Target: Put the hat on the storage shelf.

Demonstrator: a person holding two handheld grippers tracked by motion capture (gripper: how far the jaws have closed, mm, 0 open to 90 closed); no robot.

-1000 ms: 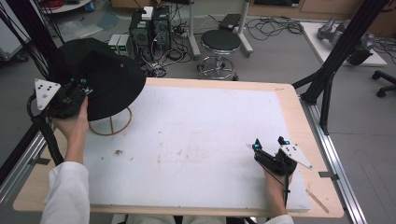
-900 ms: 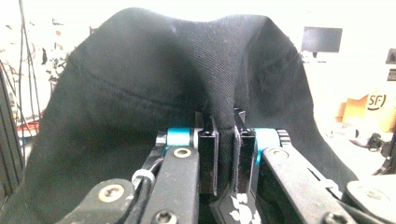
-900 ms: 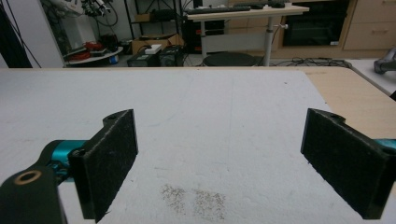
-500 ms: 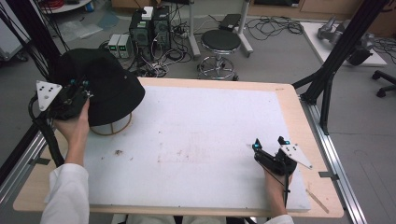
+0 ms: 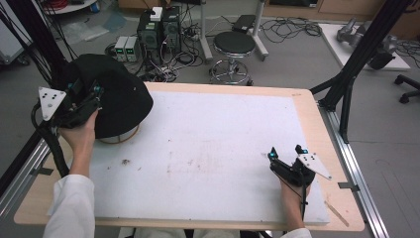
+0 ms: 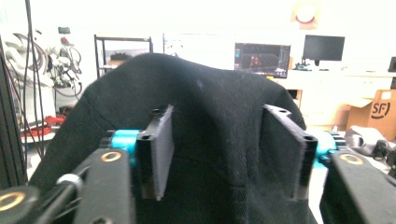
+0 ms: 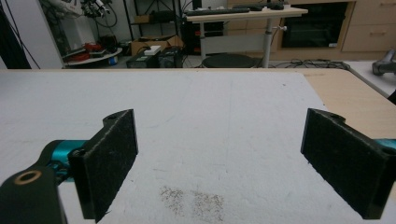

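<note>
Because the black hat [image 5: 116, 96] droops over the wooden ring [image 5: 119, 138] at the table's [image 5: 307, 106] far left corner, we see just an arc of that ring. Our left gripper [image 6: 229, 149] seems closed on the hat's cloth, though its jaws look parted. Our right gripper [image 7: 219, 158] rests wide open, empty, on the white mat [image 5: 213, 144]. A cardboard box [image 6: 380, 114] reads "SF".
</note>
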